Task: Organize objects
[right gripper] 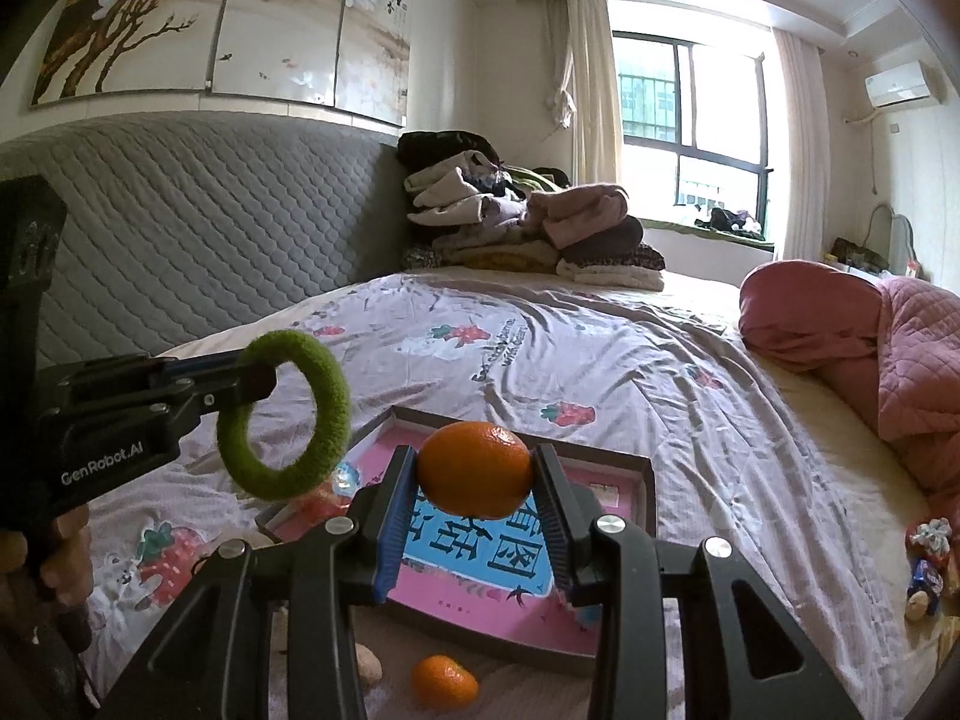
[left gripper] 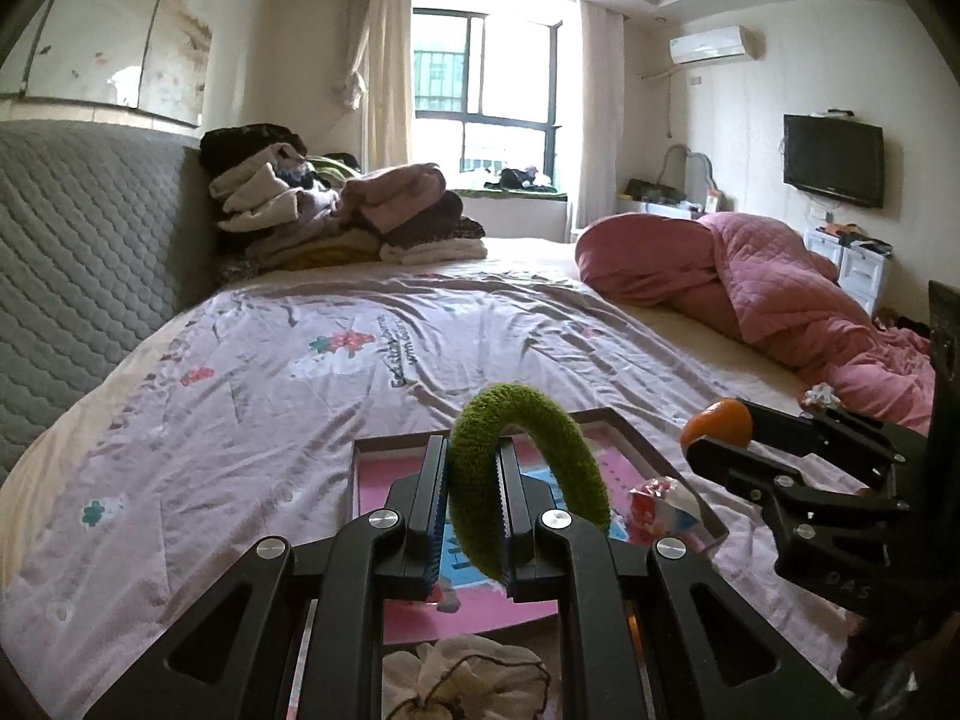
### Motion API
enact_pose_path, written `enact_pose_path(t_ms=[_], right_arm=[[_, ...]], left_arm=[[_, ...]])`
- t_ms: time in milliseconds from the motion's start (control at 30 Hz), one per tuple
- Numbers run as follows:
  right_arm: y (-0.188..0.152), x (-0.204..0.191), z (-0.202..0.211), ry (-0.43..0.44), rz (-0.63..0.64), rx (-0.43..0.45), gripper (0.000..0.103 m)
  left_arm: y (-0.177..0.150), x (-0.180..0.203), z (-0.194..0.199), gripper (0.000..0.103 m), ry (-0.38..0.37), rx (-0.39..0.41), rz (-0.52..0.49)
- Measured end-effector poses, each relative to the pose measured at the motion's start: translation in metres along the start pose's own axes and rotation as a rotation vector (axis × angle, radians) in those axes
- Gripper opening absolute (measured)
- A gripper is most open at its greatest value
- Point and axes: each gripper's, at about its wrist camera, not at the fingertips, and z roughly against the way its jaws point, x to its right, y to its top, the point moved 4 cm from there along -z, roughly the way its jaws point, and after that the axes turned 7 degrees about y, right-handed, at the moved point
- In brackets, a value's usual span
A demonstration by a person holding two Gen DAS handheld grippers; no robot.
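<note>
Gripping green ring (left gripper: 528, 480) and orange (right gripper: 474, 468), jaws above tray (right gripper: 645, 480) on bed (right gripper: 600, 360).

tray (right gripper: 651, 483) print partly hidden behind held orange (right gripper: 474, 468), white cloth (left gripper: 456, 678) cut off

Both fisheye cameras sit just behind their own grippers, close above the bed (left gripper: 240, 372), facing along it toward the window (right gripper: 690, 102). Each view catches the other gripper at its edge, and both share the shallow box (right gripper: 645, 483), folded clothes pile (left gripper: 336, 204) and pink quilt (left gripper: 768, 276).
</note>
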Motion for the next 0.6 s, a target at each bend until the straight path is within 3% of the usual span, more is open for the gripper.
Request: enact_pose_path(t_ms=[600], right_arm=[[-0.006,0.011,-0.028,-0.011,0.004,-0.043,0.039]], left_arm=[[-0.004,-0.001,-0.045,0.014,-0.031,-0.065,0.022]])
